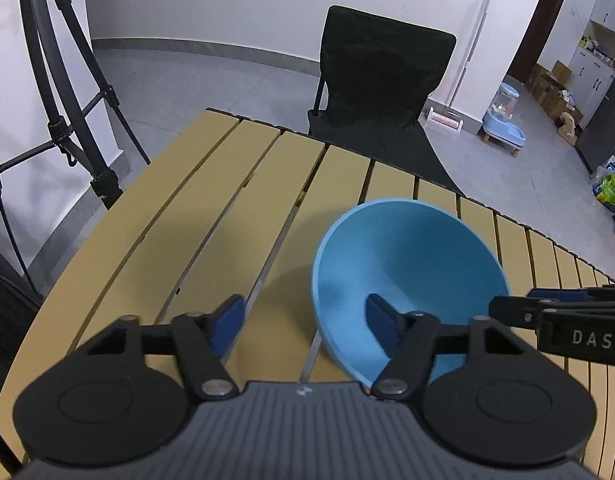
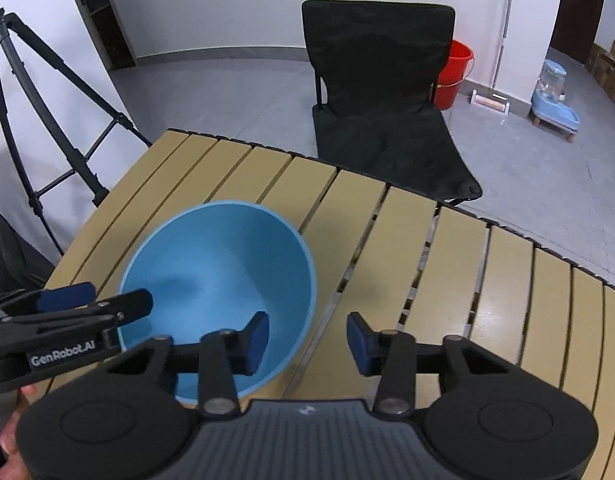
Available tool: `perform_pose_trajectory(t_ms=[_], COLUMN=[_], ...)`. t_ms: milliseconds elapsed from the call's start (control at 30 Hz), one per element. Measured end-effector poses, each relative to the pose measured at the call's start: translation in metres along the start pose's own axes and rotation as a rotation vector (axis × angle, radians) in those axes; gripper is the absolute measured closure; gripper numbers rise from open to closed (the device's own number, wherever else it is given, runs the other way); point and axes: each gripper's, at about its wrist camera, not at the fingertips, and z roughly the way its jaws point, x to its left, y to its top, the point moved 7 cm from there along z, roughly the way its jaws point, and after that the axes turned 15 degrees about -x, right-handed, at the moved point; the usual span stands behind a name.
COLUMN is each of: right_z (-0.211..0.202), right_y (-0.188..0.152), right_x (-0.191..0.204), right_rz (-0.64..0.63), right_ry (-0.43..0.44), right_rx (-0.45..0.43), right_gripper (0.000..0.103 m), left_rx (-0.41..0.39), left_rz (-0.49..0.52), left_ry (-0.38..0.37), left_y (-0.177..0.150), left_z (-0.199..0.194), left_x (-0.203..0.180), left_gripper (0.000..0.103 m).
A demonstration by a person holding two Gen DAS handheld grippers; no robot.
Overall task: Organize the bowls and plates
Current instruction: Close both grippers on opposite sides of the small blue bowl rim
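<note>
Clearly, the round light-blue plastic bowl [image 1: 407, 276] is tilted on the desk made of yellow-tan slats [image 1: 211, 216], with its opening turned toward the far edge and the cameras. It is near the middle of the desk, and its lower rim is close to both tools.

The left hand-held gripper [image 1: 305, 320] stands across the left wall of the bowl: its right blue pad [image 1: 381, 318] is inside the bowl and its left pad is outside, over the slats. The jaws are about half open, and neither pad seems to press the wall. The right hand-held gripper [image 2: 305, 344] stands across the right wall in the same way, with its left blue pad [image 2: 256, 342] inside the bowl and the other pad over the desk. Its jaws are narrower, but a gap to the rim is still visible, so the bowl is between the pads and not clamped.

Each tool also shows at the edge of the other view. A part of a hand [image 2: 11, 436] shows at the lower left corner of the right wrist view.

Behind the desk stands a black fabric folding chair [image 1: 383, 92], and a black tripod [image 1: 63, 92] is on the left. A red plastic bucket [image 2: 453, 74] stands behind the chair, and a blue pet water dispenser [image 1: 503, 120] is near the white wall.
</note>
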Motion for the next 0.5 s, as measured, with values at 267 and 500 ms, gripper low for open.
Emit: perform_pose_trajectory(t_ms=[267, 500], right_z=[0.011, 0.012], right_y=[0.000, 0.000], right_x=[-0.006, -0.008], right_rz=[0.049, 0.077], right_ry=[0.006, 0.007], right_rx=[0.016, 0.004], right_gripper=[0.086, 0.097], left_rx=[0.040, 0.007], left_rz=[-0.065, -0.110], left_ry=[0.004, 0.013], left_y=[-0.004, -0.004], left_z=[0.006, 0.006], left_x=[0.000, 0.000], left_gripper=[0.080, 0.095])
